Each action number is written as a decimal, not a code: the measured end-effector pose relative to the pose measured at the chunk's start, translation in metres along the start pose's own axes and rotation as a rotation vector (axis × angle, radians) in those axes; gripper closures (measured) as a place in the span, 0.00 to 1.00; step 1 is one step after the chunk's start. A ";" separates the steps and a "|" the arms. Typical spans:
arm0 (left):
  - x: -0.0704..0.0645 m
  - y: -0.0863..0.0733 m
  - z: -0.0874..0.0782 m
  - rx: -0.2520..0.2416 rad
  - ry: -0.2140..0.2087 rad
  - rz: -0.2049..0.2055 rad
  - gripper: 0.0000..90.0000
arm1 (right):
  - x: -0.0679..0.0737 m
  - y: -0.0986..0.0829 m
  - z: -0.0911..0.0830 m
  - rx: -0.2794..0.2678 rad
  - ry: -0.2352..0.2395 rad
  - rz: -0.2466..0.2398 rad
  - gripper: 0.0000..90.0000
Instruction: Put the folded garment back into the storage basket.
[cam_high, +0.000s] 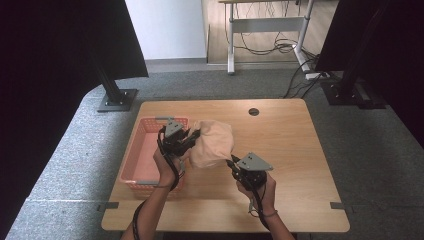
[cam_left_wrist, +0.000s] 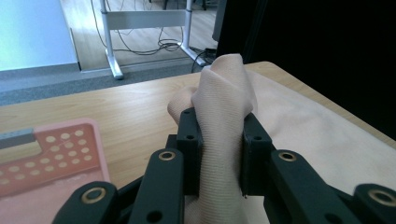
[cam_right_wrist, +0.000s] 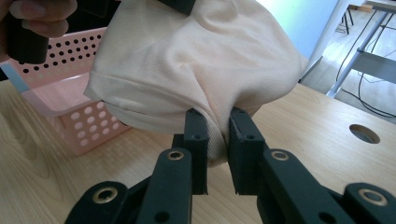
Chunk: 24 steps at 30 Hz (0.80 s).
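The right tongs (cam_right_wrist: 216, 135) stand nearest the lens, clamped on a lower fold of the peach cloth (cam_right_wrist: 196, 60); the left tongs (cam_left_wrist: 220, 140) are clamped on an upper bunch of the same cloth (cam_left_wrist: 224, 98), so it hangs bunched between the two, lifted off the bench (cam_high: 295, 145). Judging by this, the pick-up is done and the placing is left; the pink basket (cam_high: 142, 155) lies just beside and below the left tongs, apparently empty. Beyond the right tongs the bench is bare out to its far edge and a round cable hole (cam_right_wrist: 364, 133), giving open room; the basket's near wall is the one edge to clear.
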<state>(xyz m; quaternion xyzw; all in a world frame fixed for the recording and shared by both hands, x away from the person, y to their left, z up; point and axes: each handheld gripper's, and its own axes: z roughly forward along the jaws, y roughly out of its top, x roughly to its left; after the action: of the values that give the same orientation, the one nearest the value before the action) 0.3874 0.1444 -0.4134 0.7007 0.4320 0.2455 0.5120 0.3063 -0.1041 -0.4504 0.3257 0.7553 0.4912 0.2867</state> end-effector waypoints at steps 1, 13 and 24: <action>0.001 0.001 -0.001 -0.002 0.001 0.000 0.82 | 0.000 0.001 0.000 -0.001 0.003 0.001 0.88; 0.013 0.009 -0.015 -0.020 0.020 -0.010 0.82 | 0.008 0.018 0.006 -0.013 0.016 -0.030 0.88; 0.022 0.013 -0.025 -0.026 0.039 -0.009 0.82 | 0.013 0.027 0.015 -0.017 0.031 -0.035 0.88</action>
<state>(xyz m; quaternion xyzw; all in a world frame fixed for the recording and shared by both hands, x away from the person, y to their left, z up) 0.3833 0.1747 -0.3948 0.6871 0.4419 0.2626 0.5135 0.3145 -0.0775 -0.4323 0.3023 0.7612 0.4973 0.2864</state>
